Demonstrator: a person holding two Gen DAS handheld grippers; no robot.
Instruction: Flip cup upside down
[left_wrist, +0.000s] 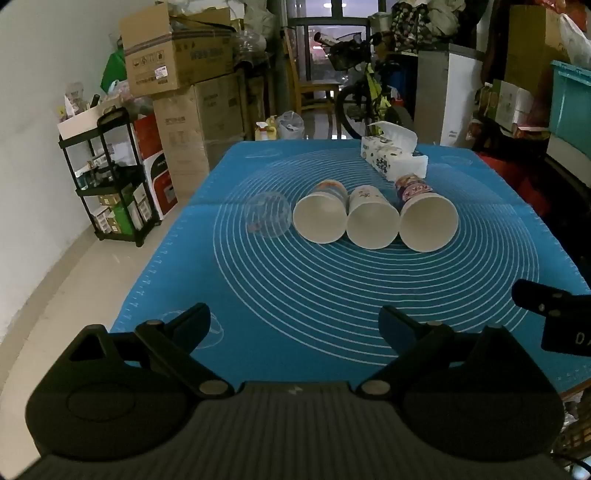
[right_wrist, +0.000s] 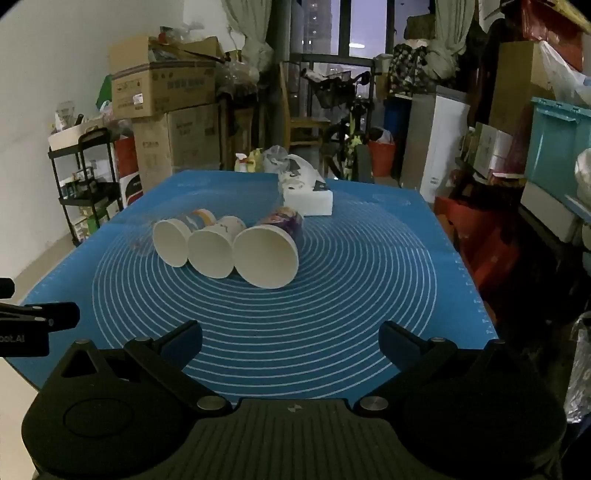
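Three paper cups lie on their sides in a row on the blue mat (left_wrist: 332, 295), mouths toward me: a left cup (left_wrist: 320, 218), a middle cup (left_wrist: 373, 221) and a right cup with purple print (left_wrist: 428, 221). A clear glass cup (left_wrist: 266, 216) lies on its side left of them. In the right wrist view the cups show as the left cup (right_wrist: 170, 246), the middle cup (right_wrist: 211, 254) and the right cup (right_wrist: 266, 256). My left gripper (left_wrist: 295, 325) is open and empty near the mat's front edge. My right gripper (right_wrist: 291, 338) is open and empty, also well short of the cups.
A tissue box (left_wrist: 393, 153) sits on the mat behind the cups; it also shows in the right wrist view (right_wrist: 308, 197). A black shelf cart (left_wrist: 110, 177) and stacked cardboard boxes (left_wrist: 181, 66) stand left of the table. A bicycle (left_wrist: 369, 92) stands behind.
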